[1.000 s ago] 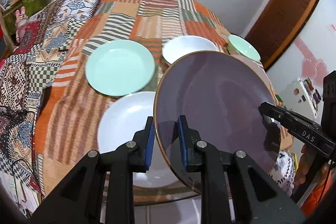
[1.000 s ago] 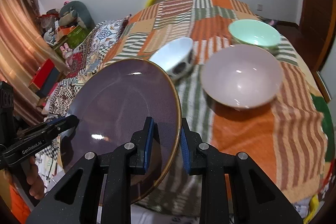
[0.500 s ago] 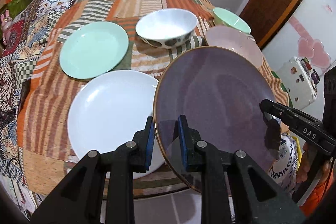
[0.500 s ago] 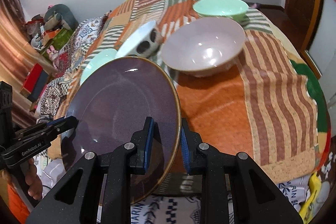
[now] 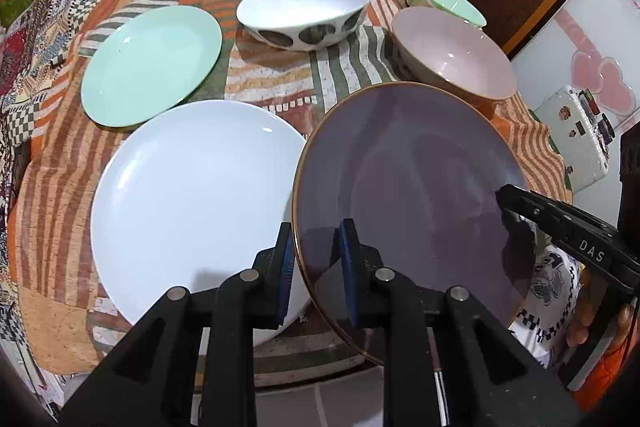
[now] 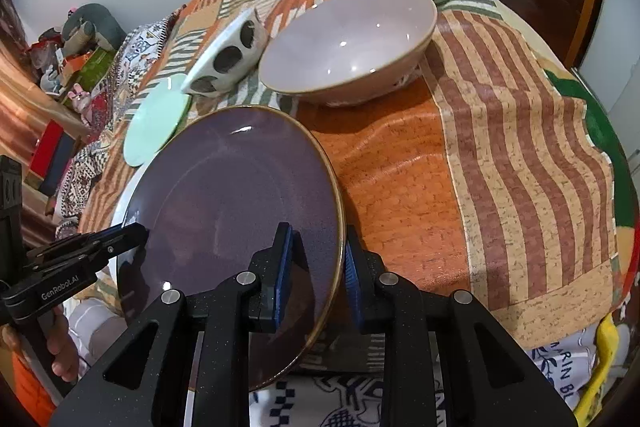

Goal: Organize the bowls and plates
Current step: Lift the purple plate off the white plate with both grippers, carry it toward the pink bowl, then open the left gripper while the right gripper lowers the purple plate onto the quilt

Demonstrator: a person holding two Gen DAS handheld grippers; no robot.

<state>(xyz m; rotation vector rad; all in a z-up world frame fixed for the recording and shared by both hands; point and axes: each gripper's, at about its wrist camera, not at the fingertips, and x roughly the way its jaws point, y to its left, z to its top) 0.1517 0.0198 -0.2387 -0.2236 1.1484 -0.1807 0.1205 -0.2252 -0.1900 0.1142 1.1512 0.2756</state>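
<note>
Both the left gripper and right gripper have their fingers clamped on opposite rims of a round purple gold-rimmed plate, held tilted above the counter's near edge. A round white plate lies beside it, partly beneath.

White letters "DAS" were read on the black arm of the right gripper, seen in the left wrist view. "GenRobot.AI" was printed in white on the arm of the left gripper, seen in the right wrist view. Blue letters "ARIN" stood on white fabric below the table's near edge; the remainder was cut off.
</note>
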